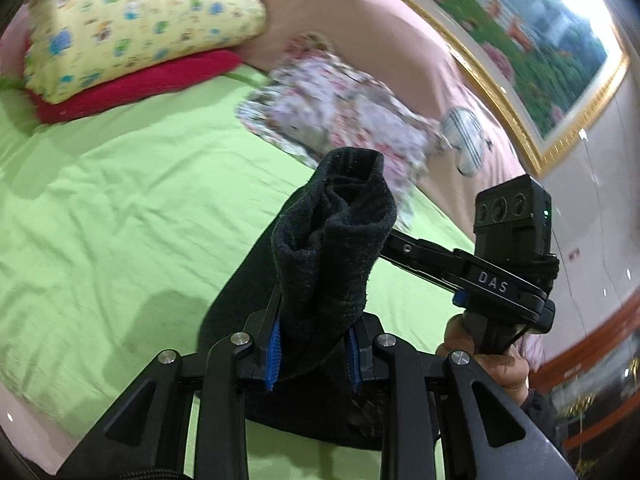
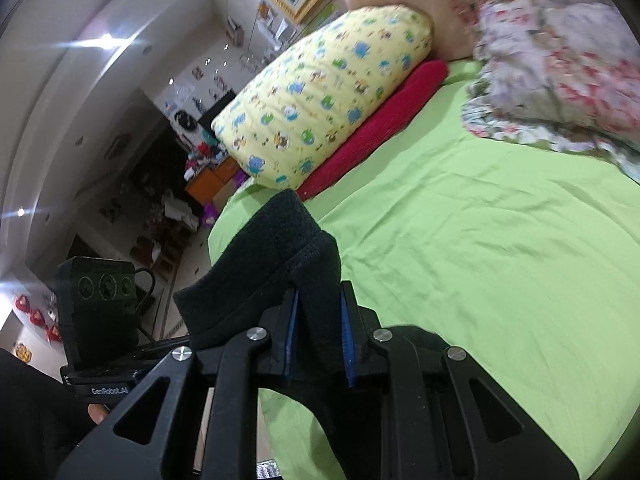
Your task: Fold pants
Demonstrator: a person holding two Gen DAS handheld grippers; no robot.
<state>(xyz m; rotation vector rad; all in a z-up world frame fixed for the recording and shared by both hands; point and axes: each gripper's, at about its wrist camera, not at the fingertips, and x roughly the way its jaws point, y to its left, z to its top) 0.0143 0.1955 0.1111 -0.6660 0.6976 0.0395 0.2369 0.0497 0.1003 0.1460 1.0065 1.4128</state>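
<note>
The left gripper is clenched on a bunched edge of the black pants, which stand up in the lower middle of its view; the right gripper is likewise clamped on dark cloth of the pants at the lower middle of its own frame; the rest of the garment hangs below both toward the green sheet, near the bottom edge. The step seems to be lifting the pants by two points before laying them flat; to do it well, both grips should hold firm and level, the hands should draw apart until the cloth between them is taut, and the garment should come down on the open sheet in the middle of the frame, clear of the yellow pillow at upper left and the flowered quilt at upper right; a slack span would probably leave creases.
</note>
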